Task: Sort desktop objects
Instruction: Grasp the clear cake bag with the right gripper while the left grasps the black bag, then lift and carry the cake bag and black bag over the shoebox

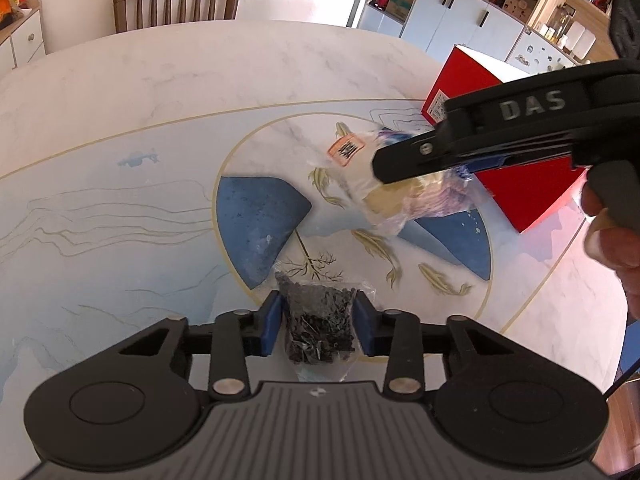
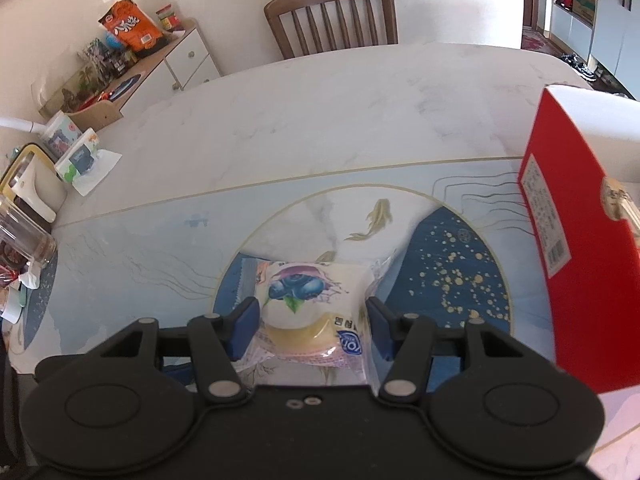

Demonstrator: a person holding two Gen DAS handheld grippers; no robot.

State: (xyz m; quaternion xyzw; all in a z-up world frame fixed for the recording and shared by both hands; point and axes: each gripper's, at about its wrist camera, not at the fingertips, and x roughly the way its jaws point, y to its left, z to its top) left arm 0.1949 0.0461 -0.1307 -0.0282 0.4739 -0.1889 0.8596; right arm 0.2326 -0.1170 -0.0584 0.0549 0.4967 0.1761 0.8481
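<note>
My left gripper (image 1: 318,322) is shut on a small clear bag of dark dried bits (image 1: 318,328), held just above the table. My right gripper (image 2: 311,322) is shut on a wrapped blueberry pastry (image 2: 308,304). In the left wrist view the right gripper (image 1: 404,162) comes in from the right, holding that pastry (image 1: 384,196) above the table's painted centre. A red box (image 1: 532,188) stands open at the right, beside and behind the right gripper; it also shows in the right wrist view (image 2: 576,248).
The marble table (image 1: 160,92) has a painted round centre with blue patches and fish. A wooden chair (image 2: 336,16) stands at the far side. A sideboard with snack bags (image 2: 132,28), tissue packs (image 2: 80,156) and a jar (image 2: 24,236) sit at the left.
</note>
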